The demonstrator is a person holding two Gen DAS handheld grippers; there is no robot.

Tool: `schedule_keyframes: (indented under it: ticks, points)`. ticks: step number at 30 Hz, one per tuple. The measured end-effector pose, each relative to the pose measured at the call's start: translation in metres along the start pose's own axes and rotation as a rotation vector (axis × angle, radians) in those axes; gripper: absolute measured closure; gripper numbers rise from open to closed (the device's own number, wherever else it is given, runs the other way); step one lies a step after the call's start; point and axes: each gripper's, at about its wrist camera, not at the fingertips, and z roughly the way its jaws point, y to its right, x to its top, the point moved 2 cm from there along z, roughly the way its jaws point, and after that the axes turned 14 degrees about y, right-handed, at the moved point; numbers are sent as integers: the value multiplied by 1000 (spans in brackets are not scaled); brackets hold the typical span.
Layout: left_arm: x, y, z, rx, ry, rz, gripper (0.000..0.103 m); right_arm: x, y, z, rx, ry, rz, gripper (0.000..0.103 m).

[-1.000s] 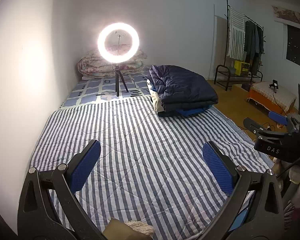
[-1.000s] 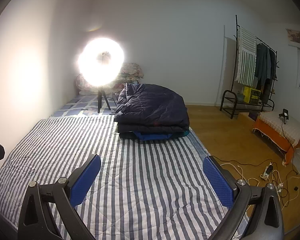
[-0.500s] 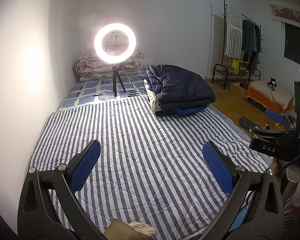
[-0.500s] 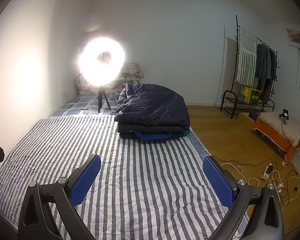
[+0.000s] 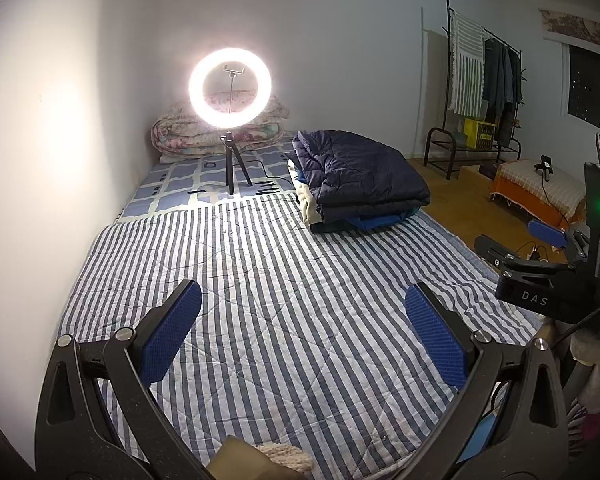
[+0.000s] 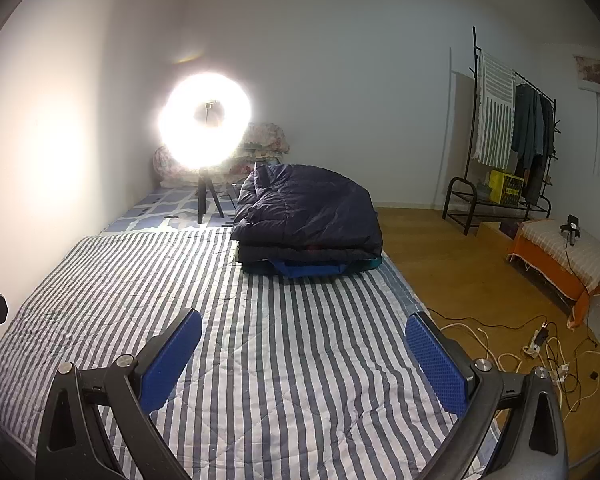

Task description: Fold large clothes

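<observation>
Both held up over the striped quilt (image 5: 292, 280), both with jaws spread wide and nothing between the blue pads: left gripper (image 5: 302, 332) low at the near edge, right gripper (image 6: 303, 354) a little further toward the floor side and also visible from the left camera as a dark frame with a blue tip (image 5: 540, 276). Probably kept empty and apart because nothing on the near stretch of quilt needs gripping at present. Far off, near the right edge of the bedding, a neat pile of clothes (image 6: 306, 224): a dark padded jacket on top, something blue poking out underneath, and in the left view a pale layer showing at the side. Stacked flat and out of the working area, likely to leave the striped surface free for spreading the next garment. Behind the pile, a ring light on a small tripod (image 5: 230, 88), aimed down the bed, apparently to light the work; behind that, a folded floral blanket (image 5: 220, 132) against the wall. More garments hanging on a rack (image 6: 512, 120) across the wooden floor, possibly the source of the next piece, though impossible to say for certain.
</observation>
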Motion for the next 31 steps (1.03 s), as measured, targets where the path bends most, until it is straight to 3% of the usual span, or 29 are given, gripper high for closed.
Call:
schedule_keyframes:
  ticks: [31]
  points:
    - [-1,-4,-4,7,12,22,0,-3,5,2,6,-7,-20,0]
